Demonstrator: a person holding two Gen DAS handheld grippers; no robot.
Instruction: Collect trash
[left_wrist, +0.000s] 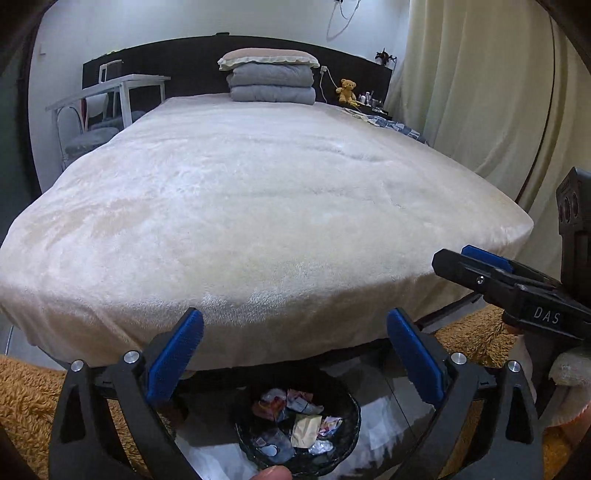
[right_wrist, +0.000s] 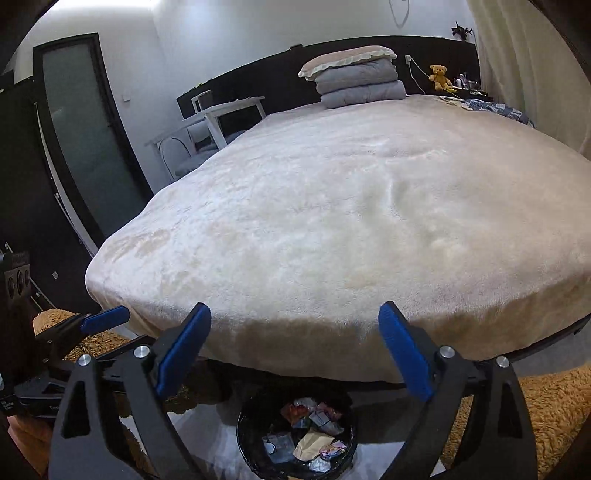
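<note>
A: Both of mine are released. Left gripper (left_wrist: 295, 354) and right gripper (right_wrist: 295, 349) have jaws spread wide with nothing between them.

B: And the trash?

A: The trash (left_wrist: 295, 424) lies crumpled in the black bin (right_wrist: 251, 454), just below and ahead of both grippers, at the foot of the bed (left_wrist: 258, 206).

B: What's next, then?

A: I'd judge a sweep. The bed ahead looks bare of wrappers, so I'd check the rug (right_wrist: 546, 406) on either side.
</note>
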